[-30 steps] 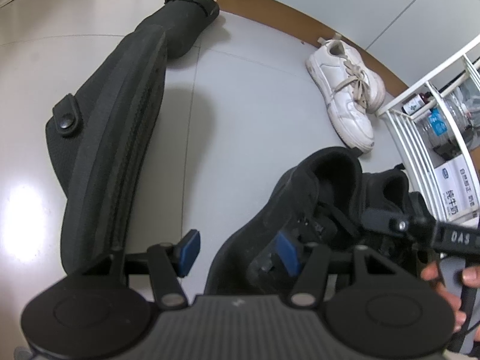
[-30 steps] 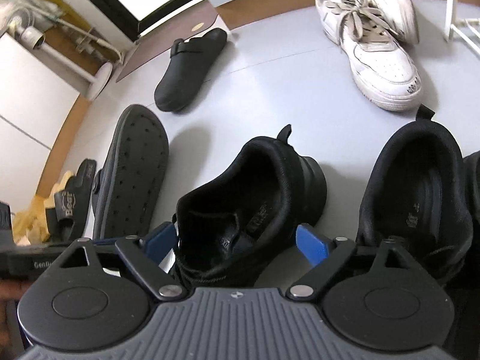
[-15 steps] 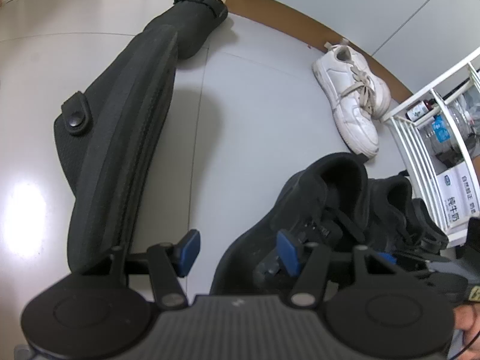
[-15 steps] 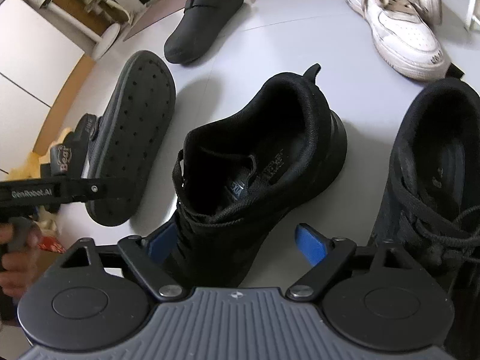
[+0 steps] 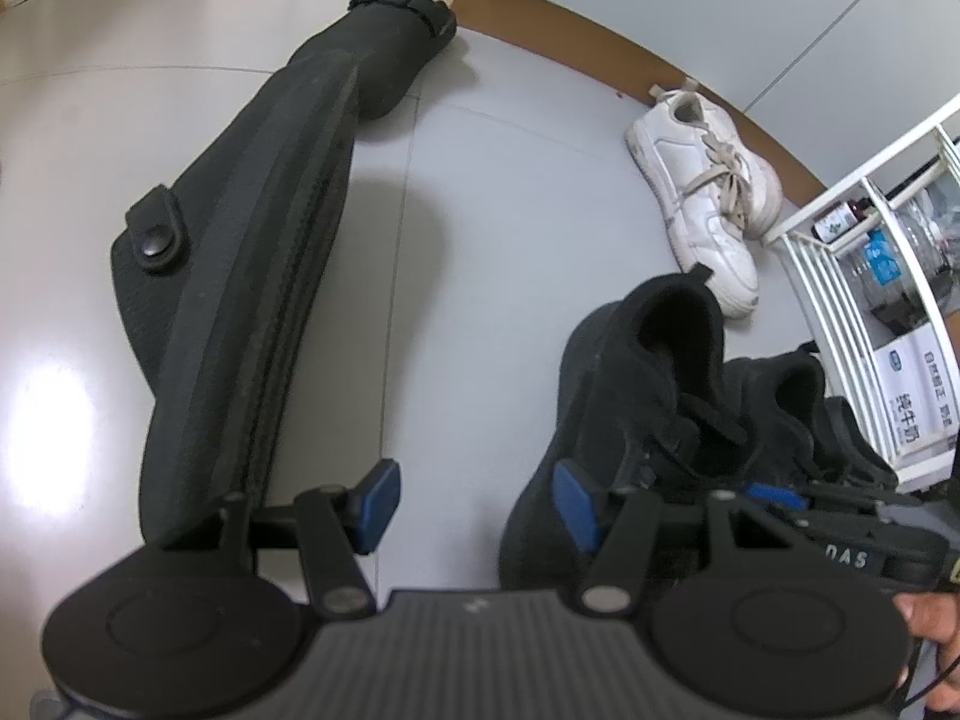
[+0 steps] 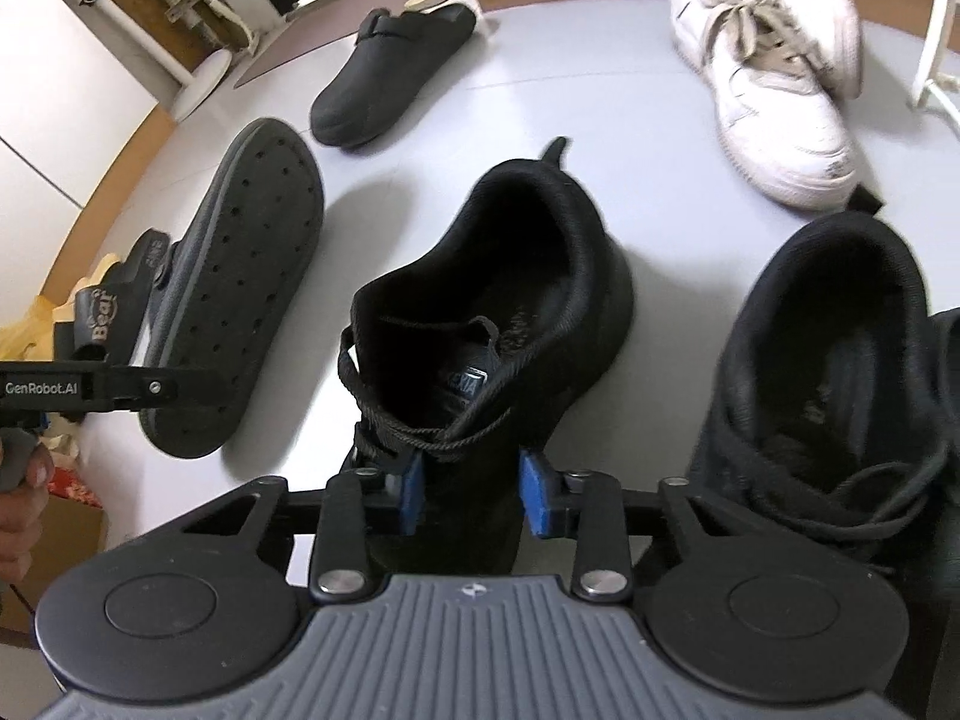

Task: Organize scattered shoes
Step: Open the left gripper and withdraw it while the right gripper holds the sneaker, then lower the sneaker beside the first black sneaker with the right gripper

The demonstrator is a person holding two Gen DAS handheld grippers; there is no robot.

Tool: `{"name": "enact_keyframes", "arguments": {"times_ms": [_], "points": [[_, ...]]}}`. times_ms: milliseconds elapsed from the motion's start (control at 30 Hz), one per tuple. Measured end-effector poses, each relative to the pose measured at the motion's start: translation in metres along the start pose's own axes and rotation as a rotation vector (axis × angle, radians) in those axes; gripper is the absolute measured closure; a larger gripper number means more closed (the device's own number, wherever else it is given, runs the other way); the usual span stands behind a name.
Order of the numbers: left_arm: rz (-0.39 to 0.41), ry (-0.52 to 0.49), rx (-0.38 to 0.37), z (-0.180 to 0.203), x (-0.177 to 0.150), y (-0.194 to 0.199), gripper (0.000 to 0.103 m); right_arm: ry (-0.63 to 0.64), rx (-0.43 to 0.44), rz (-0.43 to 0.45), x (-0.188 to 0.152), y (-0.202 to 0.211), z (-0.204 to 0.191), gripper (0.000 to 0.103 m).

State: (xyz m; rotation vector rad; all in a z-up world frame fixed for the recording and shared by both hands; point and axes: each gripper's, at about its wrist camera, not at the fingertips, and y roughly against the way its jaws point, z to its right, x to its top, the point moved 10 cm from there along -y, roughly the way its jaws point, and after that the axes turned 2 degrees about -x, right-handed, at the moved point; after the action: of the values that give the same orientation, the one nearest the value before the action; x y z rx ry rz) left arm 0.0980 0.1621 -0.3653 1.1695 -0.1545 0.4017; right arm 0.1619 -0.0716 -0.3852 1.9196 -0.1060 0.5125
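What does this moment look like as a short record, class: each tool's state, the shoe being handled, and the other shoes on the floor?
right tool: shut on the black lace-up sneaker, pads pressed on its front part
left tool: open, holding nothing, low over the grey floor
second black sneaker: upright, to the right of the gripped one
black clog on its side: sole showing
upright black clog: further back
white sneakers: a pair near the wall
white rack: at the right edge

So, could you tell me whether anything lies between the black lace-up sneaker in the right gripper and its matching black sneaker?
Nothing visible does: the right gripper is shut on the black lace-up sneaker, and only bare grey floor separates it from the matching black sneaker on its right.
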Motion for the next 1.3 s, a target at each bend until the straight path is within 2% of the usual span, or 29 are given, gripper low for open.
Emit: {"name": "enact_keyframes", "arguments": {"times_ms": [167, 333, 567, 600, 633, 667, 700, 733, 867, 1200, 1300], "points": [[-0.003, -0.003, -0.001, 0.004, 0.000, -0.003, 0.043, -0.003, -0.006, 0.006, -0.004, 0.005, 0.007, 0.074], [-0.005, -0.008, 0.001, 0.007, 0.001, -0.006, 0.043, -0.010, 0.003, 0.007, -0.006, 0.009, 0.010, 0.083], [-0.008, -0.015, 0.000, 0.011, 0.001, -0.010, 0.043, -0.029, 0.011, 0.002, -0.007, 0.015, 0.015, 0.082], [-0.008, -0.015, -0.001, 0.012, 0.002, -0.009, 0.043, -0.032, 0.015, 0.009, -0.007, 0.017, 0.013, 0.074], [-0.006, -0.014, 0.000, 0.011, 0.002, -0.009, 0.043, -0.015, 0.008, 0.021, -0.006, 0.019, 0.011, 0.050], [-0.002, -0.013, 0.002, 0.011, 0.004, -0.008, 0.043, 0.006, 0.001, 0.039, -0.006, 0.021, 0.008, 0.036], [0.000, -0.012, 0.004, 0.010, 0.005, -0.007, 0.043, 0.027, -0.007, 0.058, -0.006, 0.024, 0.004, 0.017], [0.002, -0.010, 0.004, 0.009, 0.005, -0.007, 0.043, 0.034, 0.012, 0.063, -0.007, 0.024, -0.001, 0.012], [0.004, -0.006, 0.005, 0.006, 0.005, -0.005, 0.043, 0.075, 0.031, 0.037, -0.012, 0.014, -0.013, 0.012], [0.000, 0.007, 0.004, -0.004, 0.002, -0.001, 0.043, 0.125, -0.073, -0.033, -0.024, -0.022, -0.013, 0.011], [0.000, 0.012, 0.005, -0.006, 0.002, -0.001, 0.043, 0.145, -0.102, -0.048, -0.028, -0.030, -0.011, 0.022]]}}
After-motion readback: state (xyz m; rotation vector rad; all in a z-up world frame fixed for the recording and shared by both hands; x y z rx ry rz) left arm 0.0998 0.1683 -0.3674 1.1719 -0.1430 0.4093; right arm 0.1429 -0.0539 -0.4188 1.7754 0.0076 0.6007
